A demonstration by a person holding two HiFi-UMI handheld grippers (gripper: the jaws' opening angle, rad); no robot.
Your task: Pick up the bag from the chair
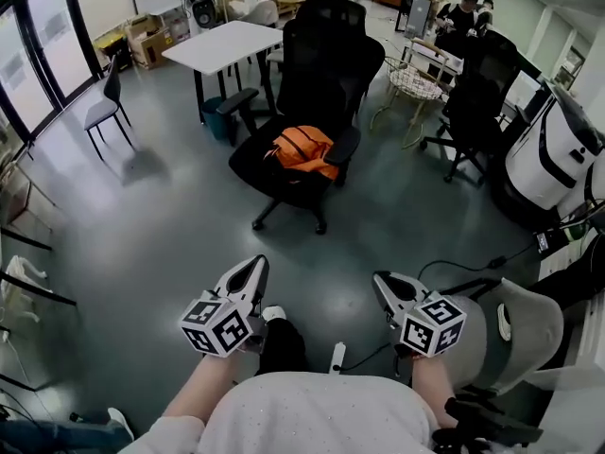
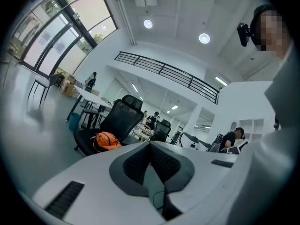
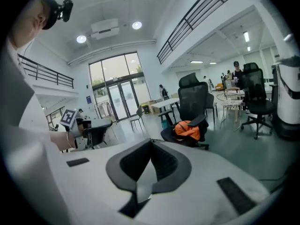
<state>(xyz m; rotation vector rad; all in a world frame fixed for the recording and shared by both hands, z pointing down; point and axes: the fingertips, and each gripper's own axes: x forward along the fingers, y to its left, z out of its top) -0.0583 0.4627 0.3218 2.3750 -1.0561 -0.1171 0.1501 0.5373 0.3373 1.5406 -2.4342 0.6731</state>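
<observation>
An orange bag (image 1: 304, 151) lies on the seat of a black office chair (image 1: 312, 83) in the middle of the room, well ahead of me. The bag (image 2: 106, 140) shows small in the left gripper view, and the bag (image 3: 189, 130) sits beyond the jaws in the right gripper view. My left gripper (image 1: 257, 266) is held low near my body, its jaws together with nothing between them. My right gripper (image 1: 381, 282) is beside it, also shut and empty. Both are far short of the chair.
A white table (image 1: 222, 45) stands behind the chair at left, a grey chair (image 1: 106, 107) farther left. More black chairs (image 1: 477, 112) and a round wire table (image 1: 413, 83) stand at right. A white machine (image 1: 553, 149) and a grey seat (image 1: 520, 334) are close on my right. Dark floor lies between me and the chair.
</observation>
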